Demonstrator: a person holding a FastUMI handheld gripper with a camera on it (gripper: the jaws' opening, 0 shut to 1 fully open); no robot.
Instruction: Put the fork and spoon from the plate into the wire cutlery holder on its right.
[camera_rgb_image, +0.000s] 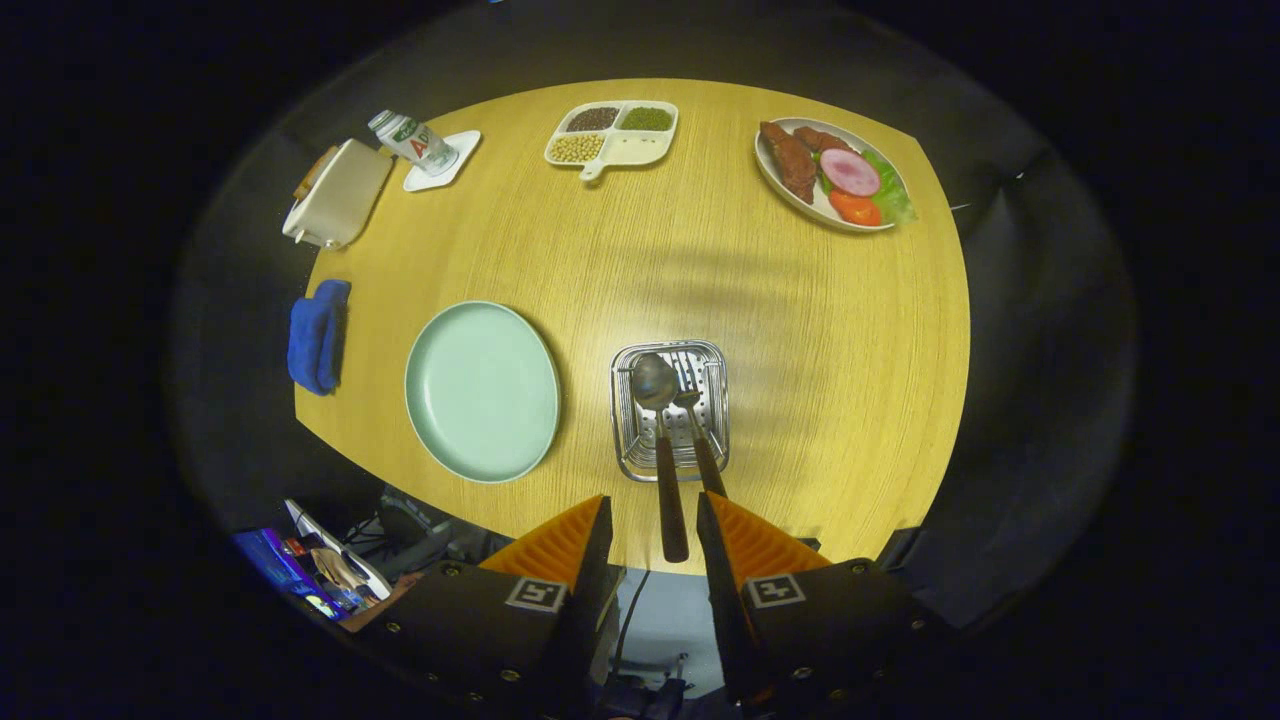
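Tongs (655, 525) hang above the near edge of the bench (800, 300), fingers parted to a narrow gap and gripping nothing; the spoon's handle end shows in the gap from above, but neither finger appears to press on it. Just ahead of the tongs stands the holder (622, 420), a wire basket. Spoon (656, 385) and fork (692, 400) both lie in it, heads down toward the far wall, handles leaning back over the near rim toward the tongs, side by side, fork handle partly hidden behind the right finger. Plate (482, 391) sits ahead and to the left of the tongs, just beside the holder, bare. Judgement: both pieces are delivered and the task looks finished; what may remain is only to draw the tongs clear without knocking the handles.
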